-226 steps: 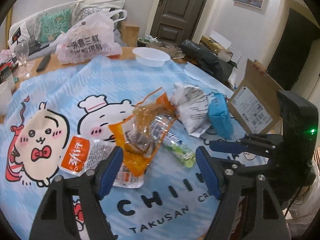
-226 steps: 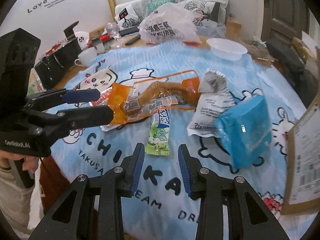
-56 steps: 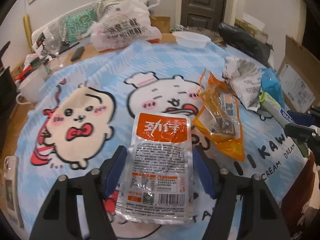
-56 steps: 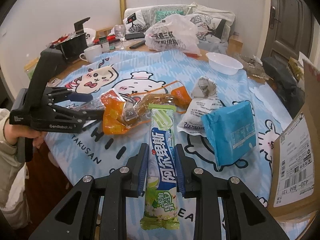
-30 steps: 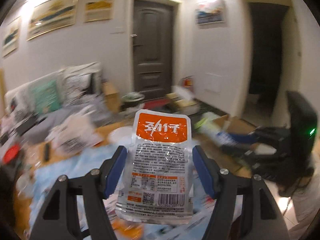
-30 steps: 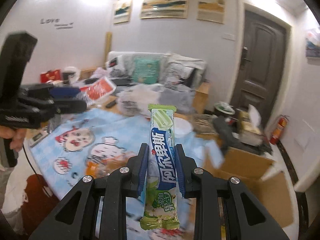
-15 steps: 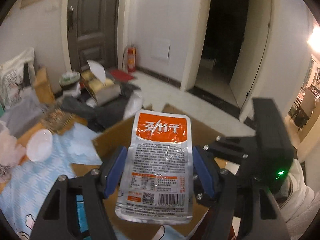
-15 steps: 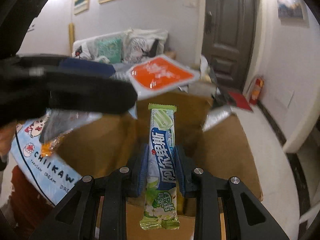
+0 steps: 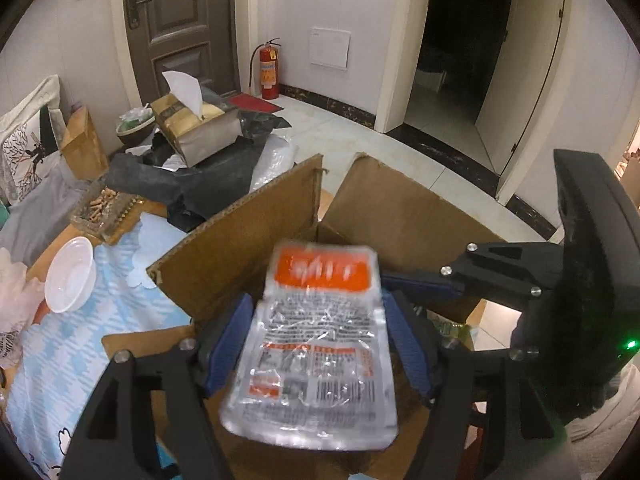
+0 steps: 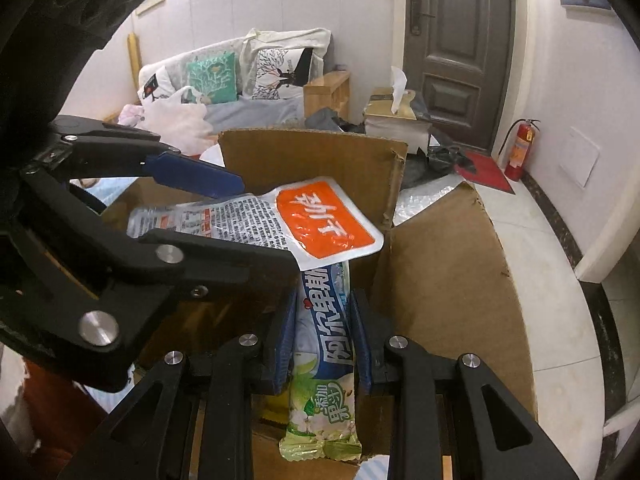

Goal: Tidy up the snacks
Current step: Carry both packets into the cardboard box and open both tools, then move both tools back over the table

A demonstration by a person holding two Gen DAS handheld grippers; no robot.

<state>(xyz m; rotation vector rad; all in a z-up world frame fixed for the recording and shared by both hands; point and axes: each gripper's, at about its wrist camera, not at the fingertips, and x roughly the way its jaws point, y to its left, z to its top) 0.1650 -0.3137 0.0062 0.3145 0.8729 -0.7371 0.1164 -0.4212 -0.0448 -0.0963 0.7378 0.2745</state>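
Snacks over the cardboard box [image 9: 256,240]
Left gripper [image 9: 316,344] jaws, just widening, flank the blurred orange-topped pouch [image 9: 320,344]; right gripper [image 10: 322,340] clamps the green-and-blue candy pack [image 10: 326,364].

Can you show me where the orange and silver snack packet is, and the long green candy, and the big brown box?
orange and silver snack packet [image 9: 316,344]: left wrist view, on its printed silver middle.
long green candy [image 10: 326,364]: right wrist view, on the blue-lettered wrapper between the fingers.
big brown box [image 10: 448,288]: right wrist view, on its right-hand flap.
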